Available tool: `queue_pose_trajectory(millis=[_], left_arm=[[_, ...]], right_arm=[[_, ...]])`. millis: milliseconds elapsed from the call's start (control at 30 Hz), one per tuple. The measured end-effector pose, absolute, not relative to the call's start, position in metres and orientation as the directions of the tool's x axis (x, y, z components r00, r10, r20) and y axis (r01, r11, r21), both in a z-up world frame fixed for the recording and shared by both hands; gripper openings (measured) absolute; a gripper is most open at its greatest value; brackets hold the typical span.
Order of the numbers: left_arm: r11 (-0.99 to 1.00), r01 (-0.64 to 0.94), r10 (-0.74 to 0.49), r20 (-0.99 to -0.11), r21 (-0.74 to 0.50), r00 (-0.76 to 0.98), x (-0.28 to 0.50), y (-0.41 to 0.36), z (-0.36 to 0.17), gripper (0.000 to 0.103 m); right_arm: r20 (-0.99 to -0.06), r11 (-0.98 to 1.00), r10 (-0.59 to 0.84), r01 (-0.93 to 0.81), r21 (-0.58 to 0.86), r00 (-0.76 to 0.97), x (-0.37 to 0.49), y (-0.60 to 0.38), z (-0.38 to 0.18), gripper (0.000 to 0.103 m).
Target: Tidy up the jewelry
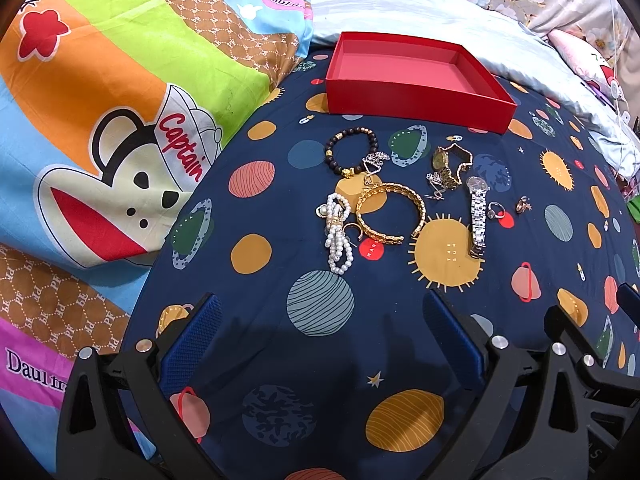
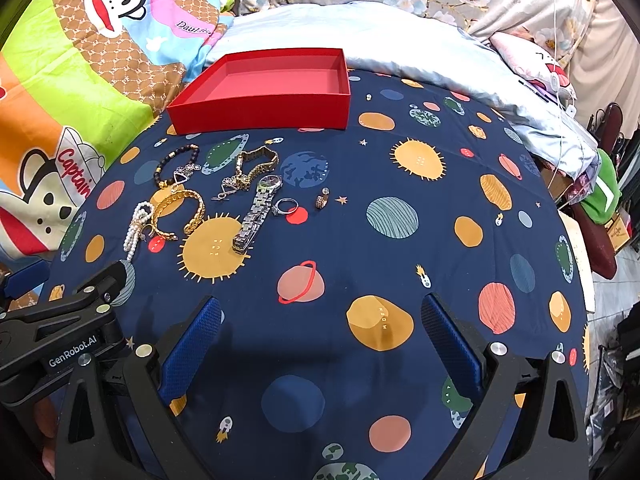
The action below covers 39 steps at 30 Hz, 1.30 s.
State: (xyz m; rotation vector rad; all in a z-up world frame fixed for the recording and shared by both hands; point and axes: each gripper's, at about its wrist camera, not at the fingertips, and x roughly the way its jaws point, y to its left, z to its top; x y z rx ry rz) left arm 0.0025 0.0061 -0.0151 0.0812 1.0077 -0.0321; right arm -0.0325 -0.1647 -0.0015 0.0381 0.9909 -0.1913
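On the bed point(image 1: 280, 340), jewelry lies loose mid-sheet: bangle point(image 1: 390, 213), pearls point(image 1: 338, 236), 2 watches; the box point(image 1: 416, 98) sits toward the far edge. Both grippers' point(image 1: 320, 328) point(image 2: 320, 328) jaws gape, holding nothing.

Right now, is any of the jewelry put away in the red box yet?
Not yet. The red box is empty. Both grippers, left and right, are open, holding nothing. Left to do: everything, including the pearls, gold bangle, silver watch and rings.

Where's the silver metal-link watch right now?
The silver metal-link watch lies on the navy planet-print bedspread, left of centre in the right wrist view, between the gold chain bangle and a silver ring.
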Motion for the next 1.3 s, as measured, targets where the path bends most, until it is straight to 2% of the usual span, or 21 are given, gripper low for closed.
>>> queue_pose_trajectory(millis=[233, 467, 667, 733, 900, 1033, 1133, 1267, 1300], left_arm=[[0.998, 0.055, -0.008, -0.852, 0.025, 0.524, 0.008, 0.01, -0.017, 0.098], [0.998, -0.024, -0.036, -0.86, -0.056, 0.509, 0.027, 0.039, -0.023, 0.098], [1.0, -0.007, -0.018, -0.856, -0.026, 0.517, 0.04, 0.041, -0.029, 0.096], [0.999, 0.018, -0.038, -0.86, -0.033, 0.509, 0.044, 0.037, -0.032, 0.09], [0.994, 0.068, -0.109, -0.885, -0.087, 0.452, 0.056, 0.028, -0.046, 0.063], [0.993, 0.064, -0.115, -0.893, -0.096, 0.436, 0.062, 0.027, -0.053, 0.056], [0.992, 0.077, -0.122, -0.891, -0.098, 0.437, 0.064, 0.026, -0.052, 0.044], [0.987, 0.103, -0.159, -0.891, -0.127, 0.426, 0.068, 0.026, -0.051, 0.014], [0.985, 0.108, -0.168, -0.891, -0.135, 0.421, 0.068, 0.025, -0.051, 0.014]], right_arm=[[-0.837, 0.984, -0.132, 0.171, -0.047, 0.531, -0.033, -0.164, -0.01, 0.098], [-0.852, 0.985, -0.102, 0.169, -0.016, 0.514, -0.02, -0.169, -0.015, 0.098], [-0.858, 0.985, -0.093, 0.17, -0.007, 0.505, -0.013, -0.173, -0.019, 0.098], [-0.859, 0.985, -0.091, 0.175, -0.002, 0.503, -0.011, -0.175, -0.019, 0.098], [-0.862, 0.983, -0.092, 0.182, 0.0, 0.498, -0.007, -0.179, -0.019, 0.098], [-0.863, 0.982, -0.096, 0.189, -0.001, 0.496, -0.005, -0.182, -0.019, 0.098], [-0.867, 0.981, -0.091, 0.193, 0.006, 0.49, -0.001, -0.184, -0.021, 0.098], [-0.869, 0.984, -0.085, 0.18, 0.004, 0.487, 0.005, -0.182, -0.024, 0.098], [-0.87, 0.985, -0.081, 0.174, 0.006, 0.487, 0.006, -0.181, -0.024, 0.098]])
